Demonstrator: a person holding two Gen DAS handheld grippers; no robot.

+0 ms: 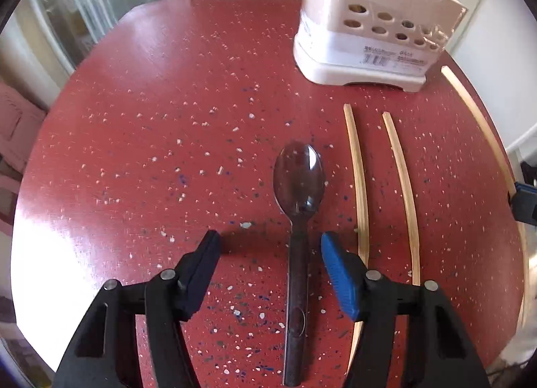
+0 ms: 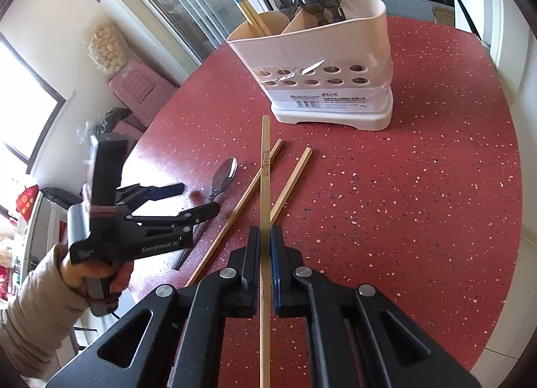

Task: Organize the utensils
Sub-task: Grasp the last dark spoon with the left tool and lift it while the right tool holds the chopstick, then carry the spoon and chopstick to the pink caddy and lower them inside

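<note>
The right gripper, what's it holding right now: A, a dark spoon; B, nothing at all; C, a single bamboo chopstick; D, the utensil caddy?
C: the right gripper is shut on one bamboo chopstick, while the dark spoon lies on the table between the open left gripper's fingers.

Table: spoon (chopsticks, caddy)

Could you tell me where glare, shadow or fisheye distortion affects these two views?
Left wrist view: white glare on the table at lower left, a highlight in the spoon bowl, chopsticks bowed by the lens. Right wrist view: windows blown out, left gripper shadowing the table.
</note>
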